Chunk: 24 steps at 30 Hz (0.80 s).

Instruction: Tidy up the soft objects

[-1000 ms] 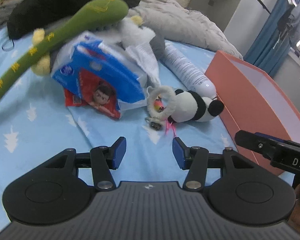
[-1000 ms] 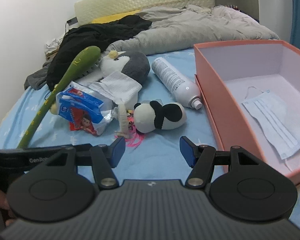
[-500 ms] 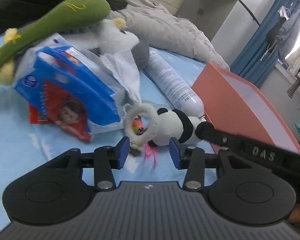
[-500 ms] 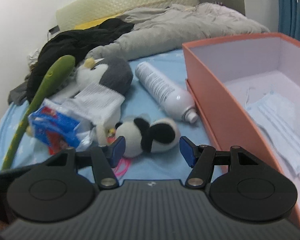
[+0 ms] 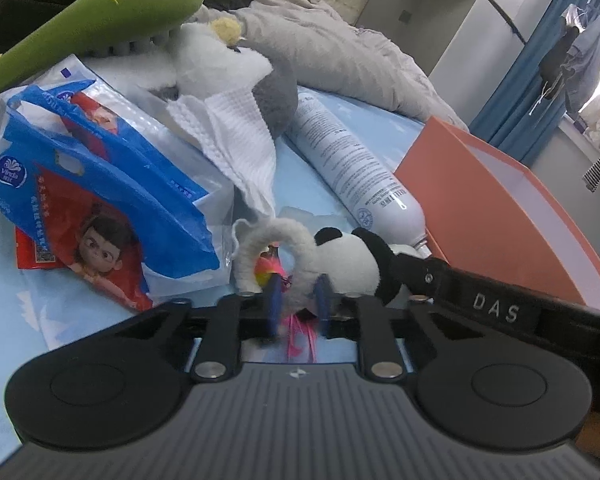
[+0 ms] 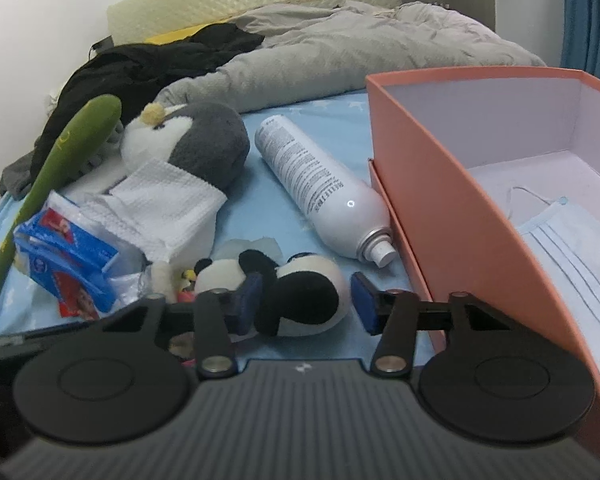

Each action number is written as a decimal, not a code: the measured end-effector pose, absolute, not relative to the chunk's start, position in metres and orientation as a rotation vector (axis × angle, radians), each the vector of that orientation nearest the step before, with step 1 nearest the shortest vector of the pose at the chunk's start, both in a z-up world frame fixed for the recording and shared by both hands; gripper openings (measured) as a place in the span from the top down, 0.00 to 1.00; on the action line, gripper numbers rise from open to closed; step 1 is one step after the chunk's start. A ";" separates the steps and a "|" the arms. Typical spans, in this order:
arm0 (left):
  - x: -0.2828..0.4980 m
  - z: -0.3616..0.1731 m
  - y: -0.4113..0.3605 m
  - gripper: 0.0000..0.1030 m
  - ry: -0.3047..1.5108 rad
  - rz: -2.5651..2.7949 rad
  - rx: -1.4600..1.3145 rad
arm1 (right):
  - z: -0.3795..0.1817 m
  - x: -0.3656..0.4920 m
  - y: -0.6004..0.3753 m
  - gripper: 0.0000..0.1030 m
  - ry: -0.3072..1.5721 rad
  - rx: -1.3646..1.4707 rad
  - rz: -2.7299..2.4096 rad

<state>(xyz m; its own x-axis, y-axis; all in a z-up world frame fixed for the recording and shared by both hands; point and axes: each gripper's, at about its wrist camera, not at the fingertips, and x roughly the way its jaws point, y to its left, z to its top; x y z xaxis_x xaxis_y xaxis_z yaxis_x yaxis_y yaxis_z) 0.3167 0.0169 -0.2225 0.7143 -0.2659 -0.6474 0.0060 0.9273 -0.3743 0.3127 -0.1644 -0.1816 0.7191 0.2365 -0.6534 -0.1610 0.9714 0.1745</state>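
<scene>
Panda plush [image 6: 296, 292]: on bed, beside orange box [image 6: 440, 184]. Left gripper [image 5: 296, 304], wide a second ago, now narrowed around its fluffy loop [image 5: 268, 240]; right gripper [image 6: 304, 304] wide, straddling body. Pickup imminent.

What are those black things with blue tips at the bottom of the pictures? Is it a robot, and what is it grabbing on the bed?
No robot: a person holds two grabbers, each with a camera looking along its fingers. The left gripper has nearly shut around the fuzzy loop on the panda plush. The right gripper is open around the panda's body. Nearby on the bed lie a penguin plush, a spray can, a tissue pack and an orange box holding a face mask.
</scene>
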 end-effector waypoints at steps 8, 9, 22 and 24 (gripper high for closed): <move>0.308 -0.200 0.022 0.91 0.719 -0.139 -0.364 | -0.171 0.305 -0.166 0.70 0.710 0.095 0.242; 0.304 -0.196 0.023 0.91 0.712 -0.138 -0.365 | -0.168 0.302 -0.166 0.71 0.703 0.092 0.244; 0.235 -0.164 0.032 0.91 0.715 -0.121 -0.409 | -0.135 0.252 -0.174 0.71 0.678 0.094 0.284; 0.226 -0.164 0.036 0.91 0.728 -0.116 -0.437 | -0.134 0.243 -0.174 0.71 0.690 0.099 0.299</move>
